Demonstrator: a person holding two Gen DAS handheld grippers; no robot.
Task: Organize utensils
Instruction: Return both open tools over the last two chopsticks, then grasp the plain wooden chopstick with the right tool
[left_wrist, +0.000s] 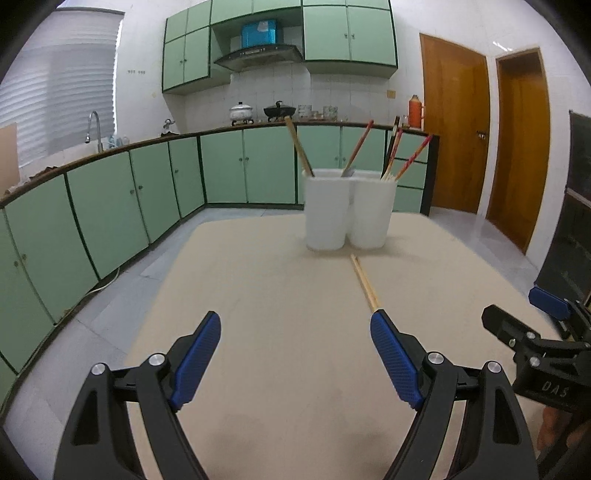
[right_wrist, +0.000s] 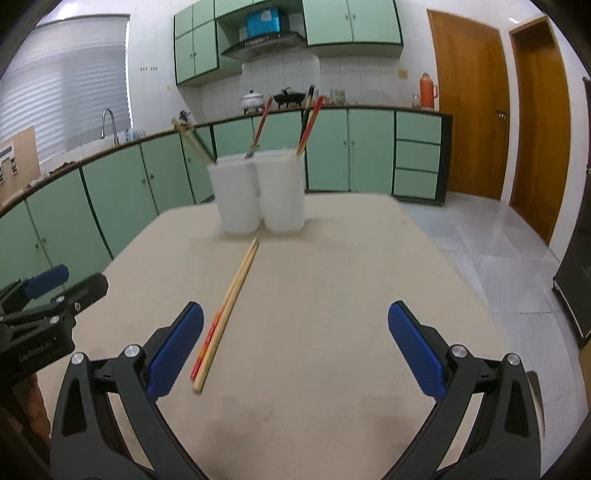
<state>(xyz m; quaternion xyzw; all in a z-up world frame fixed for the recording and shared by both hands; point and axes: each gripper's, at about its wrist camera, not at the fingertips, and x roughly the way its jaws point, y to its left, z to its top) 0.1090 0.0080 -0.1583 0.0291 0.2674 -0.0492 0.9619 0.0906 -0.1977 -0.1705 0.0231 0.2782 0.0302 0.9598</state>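
Two white cups (left_wrist: 347, 208) stand side by side at the far part of the beige table (left_wrist: 258, 295), with several chopsticks upright in them; they also show in the right wrist view (right_wrist: 262, 194). A pair of wooden chopsticks (right_wrist: 231, 306) lies on the table in front of the cups, its near end red-marked; it also shows in the left wrist view (left_wrist: 364, 282). My left gripper (left_wrist: 295, 358) is open and empty, the chopsticks' near end by its right finger. My right gripper (right_wrist: 295, 350) is open and empty, the chopsticks just right of its left finger.
Green kitchen cabinets and a counter with a sink tap (left_wrist: 94, 129), pots and a red thermos (left_wrist: 415, 110) run behind the table. Wooden doors (right_wrist: 469, 110) stand at the right. The right gripper shows at the left view's right edge (left_wrist: 535, 332).
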